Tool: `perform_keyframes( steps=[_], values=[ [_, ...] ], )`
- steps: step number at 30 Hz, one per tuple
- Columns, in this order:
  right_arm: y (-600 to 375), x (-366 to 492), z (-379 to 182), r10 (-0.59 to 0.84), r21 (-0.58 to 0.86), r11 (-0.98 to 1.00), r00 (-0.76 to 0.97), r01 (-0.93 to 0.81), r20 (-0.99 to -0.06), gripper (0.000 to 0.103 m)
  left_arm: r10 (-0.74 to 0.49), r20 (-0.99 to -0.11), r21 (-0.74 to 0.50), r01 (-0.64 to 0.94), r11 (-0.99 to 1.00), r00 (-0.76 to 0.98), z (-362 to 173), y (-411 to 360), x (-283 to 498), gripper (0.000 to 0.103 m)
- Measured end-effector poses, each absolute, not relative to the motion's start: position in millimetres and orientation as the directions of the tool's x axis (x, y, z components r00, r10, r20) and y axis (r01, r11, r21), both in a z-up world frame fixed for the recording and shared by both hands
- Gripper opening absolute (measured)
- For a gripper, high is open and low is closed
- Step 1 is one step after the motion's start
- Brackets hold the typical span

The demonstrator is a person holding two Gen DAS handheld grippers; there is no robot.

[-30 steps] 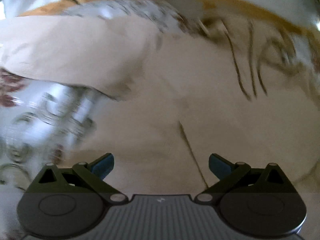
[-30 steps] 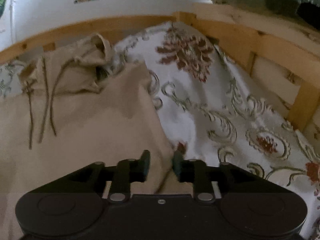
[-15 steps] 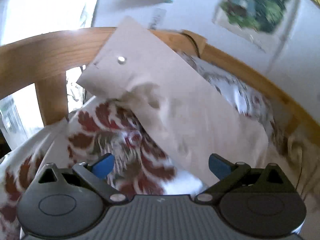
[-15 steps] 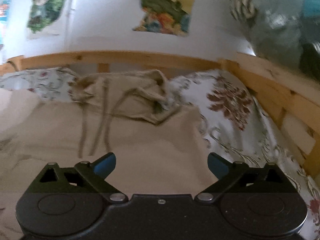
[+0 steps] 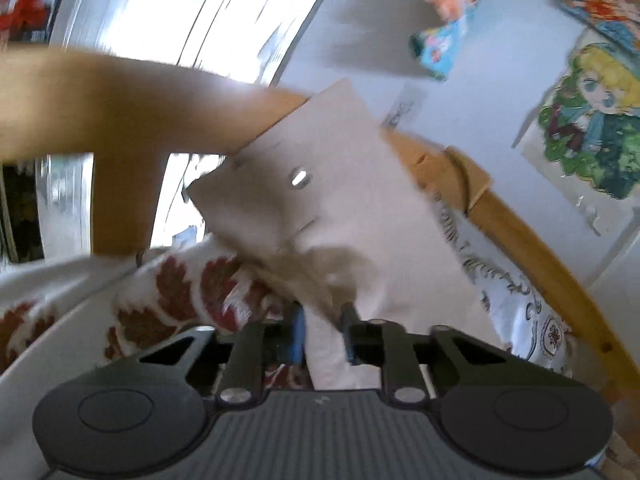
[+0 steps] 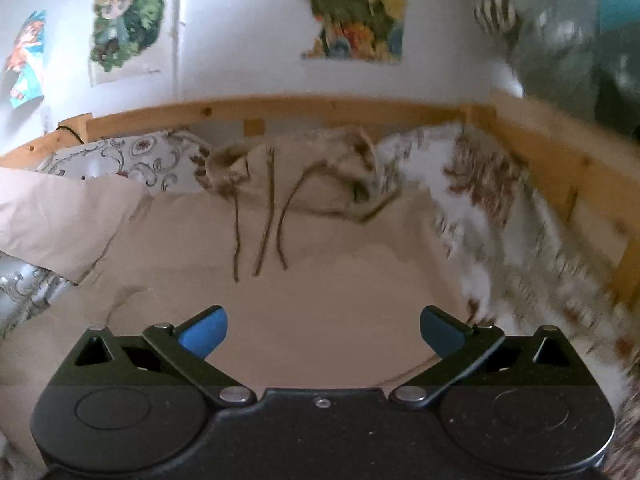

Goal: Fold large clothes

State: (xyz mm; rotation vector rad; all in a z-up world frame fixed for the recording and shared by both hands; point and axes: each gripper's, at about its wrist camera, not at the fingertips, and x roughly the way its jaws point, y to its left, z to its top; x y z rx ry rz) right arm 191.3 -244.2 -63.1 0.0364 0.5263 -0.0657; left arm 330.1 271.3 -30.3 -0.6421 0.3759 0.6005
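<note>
Floral bedsheet (image 6: 492, 216), wooden bed rail (image 6: 280, 110), cartoon posters (image 6: 124, 20), window (image 5: 208, 28).

We grip the garment (image 5: 360, 216).
Our left gripper (image 5: 322, 336) pinches beige cloth above the floral sheet (image 5: 180, 292), beside the rail (image 5: 120, 104).

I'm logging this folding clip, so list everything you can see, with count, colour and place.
beige garment: one, spread on the bed, drawstrings at the far end.
sleeve cuff: one, pale beige with a metal snap, raised at the bed's left.
floral bedsheet: one, white with red-brown pattern, under the garment.
wooden bed frame: one, light wood, around the mattress.
posters: several, colourful, on the white wall.
left tool: shut on the sleeve.
right tool: open, over the garment.
</note>
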Motion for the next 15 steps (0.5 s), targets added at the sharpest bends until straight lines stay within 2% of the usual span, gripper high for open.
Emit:
perform_keyframes(
  steps=[2,6,8,10,11,12,15],
  values=[
    [-248,195,-66,-0.016,0.069,0.996,0.858,0.06,-0.514,0.102,0.416,-0.451,-0.408,-0.597,0.691,0.79,-20,257,333,0.004],
    [-246,192,-67,-0.029,0.022,0.999,0.87,0.047,-0.493,0.102,0.366,-0.28,-0.273,-0.439,0.856,0.887,14,203,338,0.003],
    [-249,191,-66,-0.055,-0.003,0.998,0.877,0.061,-0.477,0.102,0.259,-0.178,-0.152,-0.287,0.946,0.949,30,164,339,0.003],
    [-258,190,-63,-0.09,-0.014,0.995,0.885,0.094,-0.456,0.102,0.067,-0.115,0.006,-0.066,0.998,0.991,40,116,336,0.003],
    [-265,191,-62,-0.125,-0.025,0.992,0.886,0.127,-0.446,0.102,-0.034,-0.122,0.084,0.044,0.995,0.992,41,93,335,0.003],
    [-271,191,-62,-0.153,-0.033,0.988,0.886,0.154,-0.438,0.102,-0.163,-0.167,0.163,0.19,0.968,0.972,39,66,333,0.003],
    [-296,193,-62,-0.236,-0.022,0.968,0.87,0.251,-0.433,0.102,-0.402,-0.329,0.269,0.493,0.827,0.854,17,4,321,0.003]
  ],
)
